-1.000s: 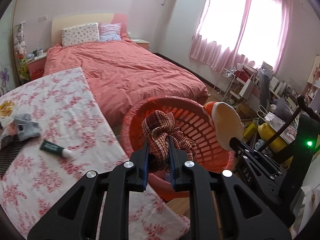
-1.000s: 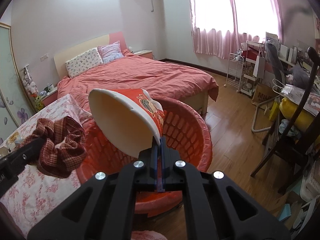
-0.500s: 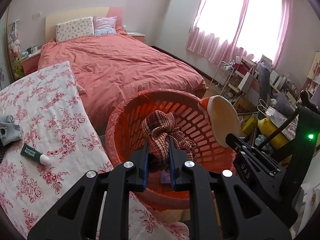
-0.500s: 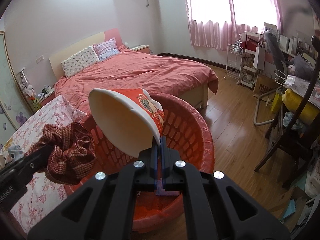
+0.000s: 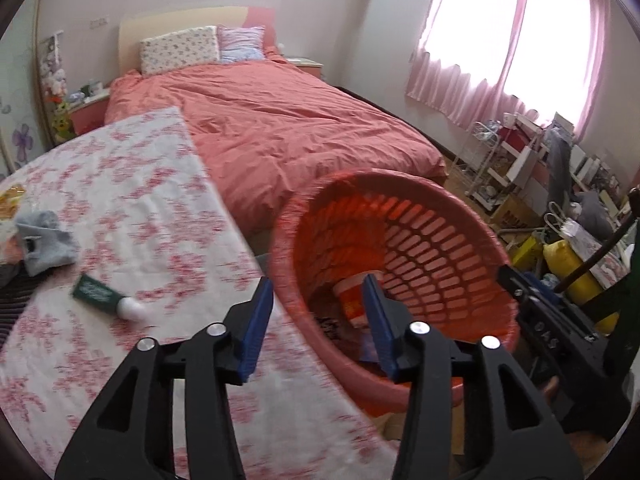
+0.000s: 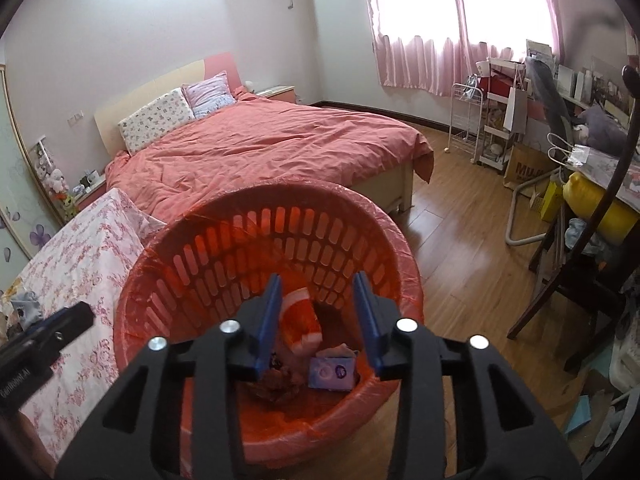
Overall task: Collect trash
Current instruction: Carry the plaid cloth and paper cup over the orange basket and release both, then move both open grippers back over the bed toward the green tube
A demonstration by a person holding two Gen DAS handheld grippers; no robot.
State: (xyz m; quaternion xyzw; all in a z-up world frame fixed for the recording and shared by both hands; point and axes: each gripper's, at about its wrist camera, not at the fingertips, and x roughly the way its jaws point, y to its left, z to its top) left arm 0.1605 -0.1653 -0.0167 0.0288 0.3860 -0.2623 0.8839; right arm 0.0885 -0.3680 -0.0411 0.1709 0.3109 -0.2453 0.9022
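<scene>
Both the left gripper (image 5: 318, 312) and the right gripper (image 6: 317, 312) had just been opening, jaws apart and empty. The red cup (image 6: 301, 322) and checked cloth (image 6: 280, 382) lay at the bottom of the red basket (image 6: 224, 224).

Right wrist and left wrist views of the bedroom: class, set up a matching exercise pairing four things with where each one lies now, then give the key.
Things:
1. red and white paper cup
2. dark green tube with white cap
3. blue and white packet
4. grey crumpled cloth

Places:
A. on the floral tablecloth, near its left edge
B. on its side in the red plastic basket
C. flat on the basket's bottom, right of the cup
D. on the tablecloth, nearest the left gripper

Pairs: 1-B, 2-D, 3-C, 4-A
</scene>
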